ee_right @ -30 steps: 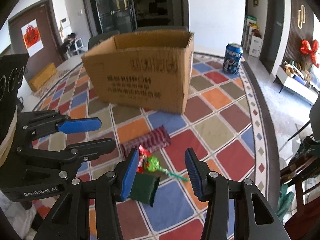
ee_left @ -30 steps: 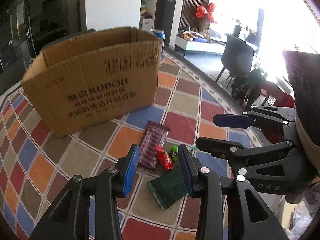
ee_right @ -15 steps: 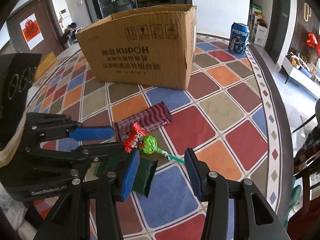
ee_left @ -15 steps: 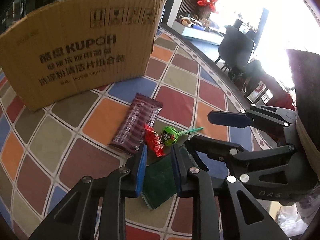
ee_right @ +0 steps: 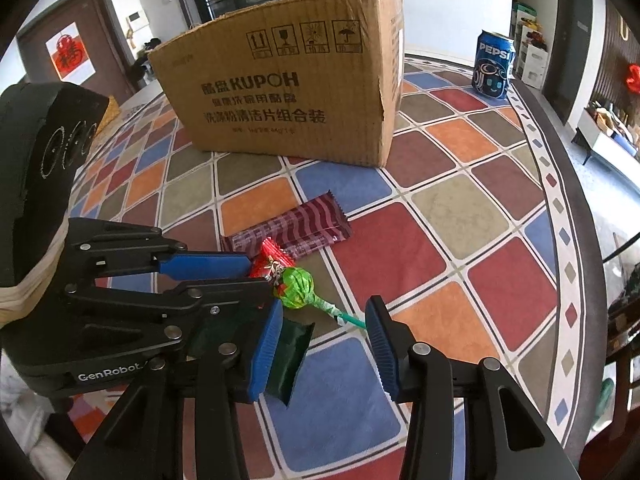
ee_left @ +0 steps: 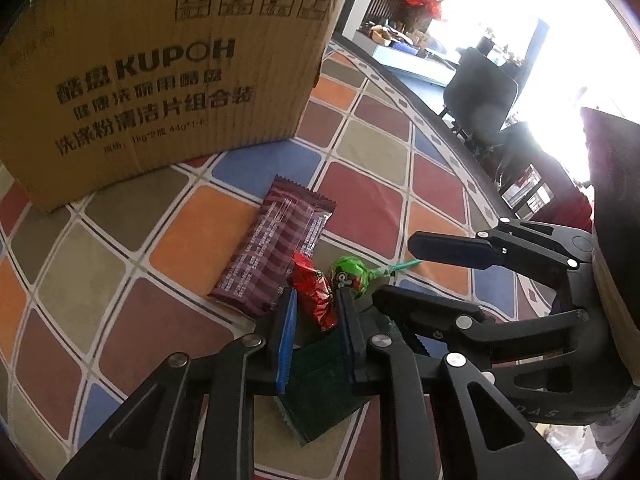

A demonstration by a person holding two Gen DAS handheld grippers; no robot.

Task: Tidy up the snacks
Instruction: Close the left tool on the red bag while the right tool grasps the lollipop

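Four snacks lie on the checkered tablecloth (ee_left: 120, 320): a maroon striped bar (ee_left: 276, 248), a red candy (ee_left: 314, 292), a green lollipop (ee_left: 350, 276) and a dark green packet (ee_left: 320, 392). My left gripper (ee_left: 317, 298) is down over the pile, shut on the red candy with the green packet under its fingers. Just to its right, my right gripper (ee_right: 325, 304) is low with its jaws closing slightly. The lollipop's stick (ee_right: 348, 317) lies between its pads, which do not touch it. The brown cardboard box (ee_right: 288, 92) stands behind the snacks.
A blue Pepsi can (ee_right: 494, 64) stands at the far right near the round table's edge (ee_right: 568, 184). Dark chairs (ee_left: 480, 92) sit beyond the table. The two grippers are close together, side by side over the snacks.
Both grippers have come down toward the snack pile. The left jaws have narrowed from wide apart to tight around the red candy. The right jaws have narrowed a little.
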